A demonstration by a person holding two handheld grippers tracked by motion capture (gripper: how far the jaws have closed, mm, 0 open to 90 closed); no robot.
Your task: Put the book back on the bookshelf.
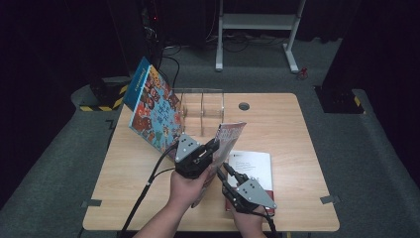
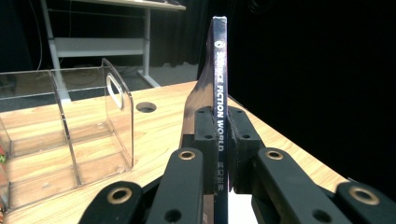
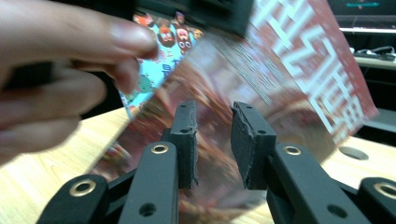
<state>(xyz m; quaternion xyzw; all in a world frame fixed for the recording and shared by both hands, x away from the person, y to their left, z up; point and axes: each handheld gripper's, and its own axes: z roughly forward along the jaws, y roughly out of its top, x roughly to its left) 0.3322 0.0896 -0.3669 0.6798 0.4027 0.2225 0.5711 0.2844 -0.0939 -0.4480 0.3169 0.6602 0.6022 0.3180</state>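
Pinching the magazine [image 2: 220, 93] by its spine, the left gripper [image 1: 210, 148] holds it upright above the table [image 1: 297, 134].

The magazine is held just in front of the clear plastic rack [image 1: 200, 110]. The right gripper [image 1: 225, 171], jaws spread, is seen just beside the magazine's cover, gripping nothing.

Lab recording space, black curtains [image 1: 59, 44], hazard-taped stand bases [image 1: 101, 96], lone wooden table [image 1: 292, 129]

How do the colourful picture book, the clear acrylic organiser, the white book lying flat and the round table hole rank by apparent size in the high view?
1. colourful picture book
2. clear acrylic organiser, though nearness makes the top two unsure
3. white book, partly hidden
4. table hole
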